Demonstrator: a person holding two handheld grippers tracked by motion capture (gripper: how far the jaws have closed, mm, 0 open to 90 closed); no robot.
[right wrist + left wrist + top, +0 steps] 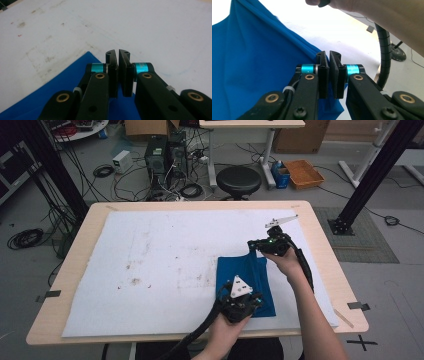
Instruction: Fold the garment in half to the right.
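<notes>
High view: both tools, left tool (248, 306) and right tool (256, 245), pinched shut on blue cloth (245, 275) edge, mid-fold. Next: lay it flat on the tabletop (150, 250), then release.

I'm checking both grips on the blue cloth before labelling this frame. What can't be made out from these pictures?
- High view: the left gripper covers the corner of the blue cloth it holds.
- Left gripper view: the cloth edge is hidden between the closed jaws.
- Right gripper view: the right gripper hides the cloth corner; the frame's bottom edge cuts the cloth off.
</notes>
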